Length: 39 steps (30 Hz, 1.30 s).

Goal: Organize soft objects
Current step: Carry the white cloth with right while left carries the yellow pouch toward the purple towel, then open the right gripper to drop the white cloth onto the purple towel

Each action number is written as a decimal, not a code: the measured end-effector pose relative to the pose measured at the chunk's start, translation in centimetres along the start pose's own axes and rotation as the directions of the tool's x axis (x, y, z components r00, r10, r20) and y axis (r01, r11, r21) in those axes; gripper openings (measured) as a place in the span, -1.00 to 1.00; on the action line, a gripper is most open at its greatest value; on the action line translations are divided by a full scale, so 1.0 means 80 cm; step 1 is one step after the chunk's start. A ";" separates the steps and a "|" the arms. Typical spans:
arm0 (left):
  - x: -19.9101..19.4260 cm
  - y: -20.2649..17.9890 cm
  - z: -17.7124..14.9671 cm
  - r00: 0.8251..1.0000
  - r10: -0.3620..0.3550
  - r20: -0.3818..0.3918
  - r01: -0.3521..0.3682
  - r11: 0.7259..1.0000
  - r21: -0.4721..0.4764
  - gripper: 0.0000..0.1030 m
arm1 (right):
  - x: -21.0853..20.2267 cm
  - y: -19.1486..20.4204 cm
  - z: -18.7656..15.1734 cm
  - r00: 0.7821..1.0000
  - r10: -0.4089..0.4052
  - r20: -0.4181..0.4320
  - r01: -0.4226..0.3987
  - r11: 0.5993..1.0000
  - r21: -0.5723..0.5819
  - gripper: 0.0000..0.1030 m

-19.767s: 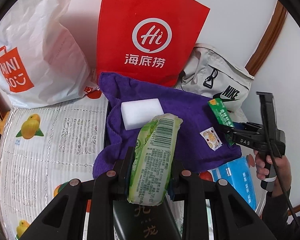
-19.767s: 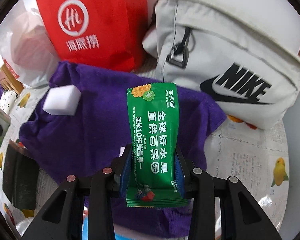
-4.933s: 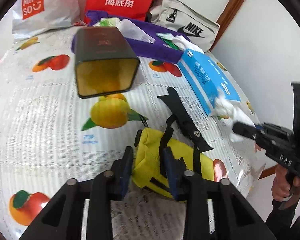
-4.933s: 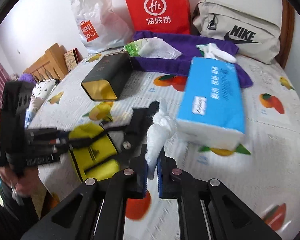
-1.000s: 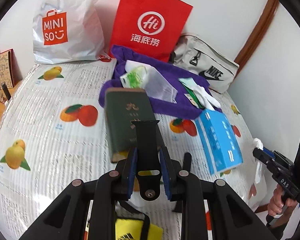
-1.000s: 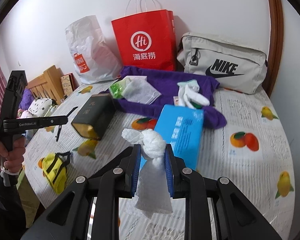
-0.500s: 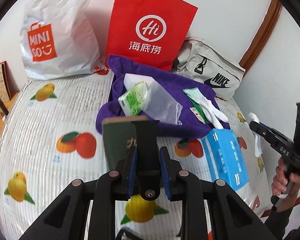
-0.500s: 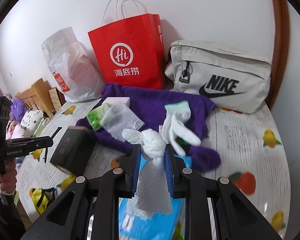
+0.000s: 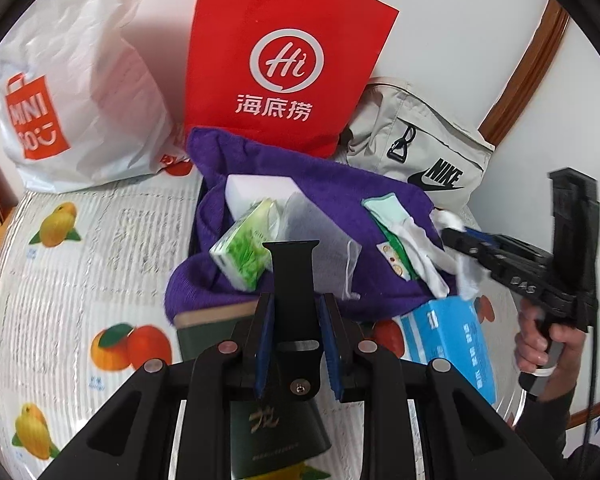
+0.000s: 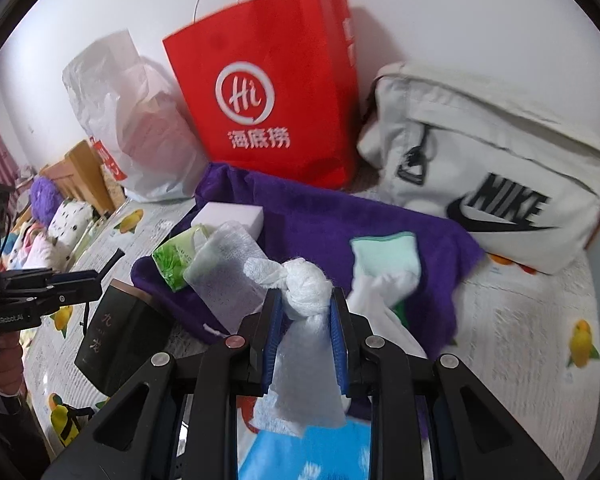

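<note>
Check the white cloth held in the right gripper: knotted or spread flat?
Knotted. The white cloth bunches into a tight knot just above the right gripper, whose fingers pinch it below the knot; the loose tail hangs down.

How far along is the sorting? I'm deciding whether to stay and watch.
Already on the purple towel: white sponge, green tissue pack, mesh pouch, socks. In hand: right gripper holds a knotted white cloth, left gripper a black strap. Both remain to be placed.

A home bedroom: wooden headboard (image 10: pixel 86 176), plush toys (image 10: pixel 44 196).
</note>
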<state>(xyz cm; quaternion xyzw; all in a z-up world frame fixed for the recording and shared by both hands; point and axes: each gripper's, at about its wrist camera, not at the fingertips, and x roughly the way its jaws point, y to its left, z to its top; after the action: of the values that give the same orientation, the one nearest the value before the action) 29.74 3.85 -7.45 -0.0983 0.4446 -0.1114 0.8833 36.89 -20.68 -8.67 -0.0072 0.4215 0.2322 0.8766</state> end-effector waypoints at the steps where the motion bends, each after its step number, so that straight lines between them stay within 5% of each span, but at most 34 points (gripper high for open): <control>1: 0.002 -0.001 0.002 1.000 -0.003 -0.001 0.003 1.000 0.000 -0.57 | 0.010 0.000 0.004 1.000 0.005 -0.016 -0.005 1.000 -0.006 -0.54; 14: 0.062 -0.016 0.038 0.998 0.007 -0.055 -0.005 0.999 0.036 -0.57 | 0.102 -0.022 0.000 0.979 0.026 -0.203 -0.020 0.999 0.029 -0.52; 27: 0.119 -0.033 0.056 0.992 0.029 -0.124 -0.019 0.997 0.078 -0.57 | 0.114 -0.029 0.004 0.976 0.037 -0.215 -0.033 0.999 0.019 -0.50; 33: 0.138 -0.036 0.058 0.987 0.046 -0.153 -0.032 0.995 0.091 -0.57 | 0.114 -0.029 0.003 0.974 0.055 -0.218 -0.052 0.998 0.023 -0.08; 39: 0.146 -0.036 0.059 0.985 0.060 -0.162 -0.044 0.994 0.099 -0.56 | 0.104 -0.026 0.005 0.979 0.064 -0.191 -0.061 0.998 0.020 -0.06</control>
<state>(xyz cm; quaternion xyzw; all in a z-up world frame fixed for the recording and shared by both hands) 40.01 -1.83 -12.83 -0.0352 0.5128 -0.1170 0.8498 42.55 -19.13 -14.98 -0.0099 0.5056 0.2550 0.8242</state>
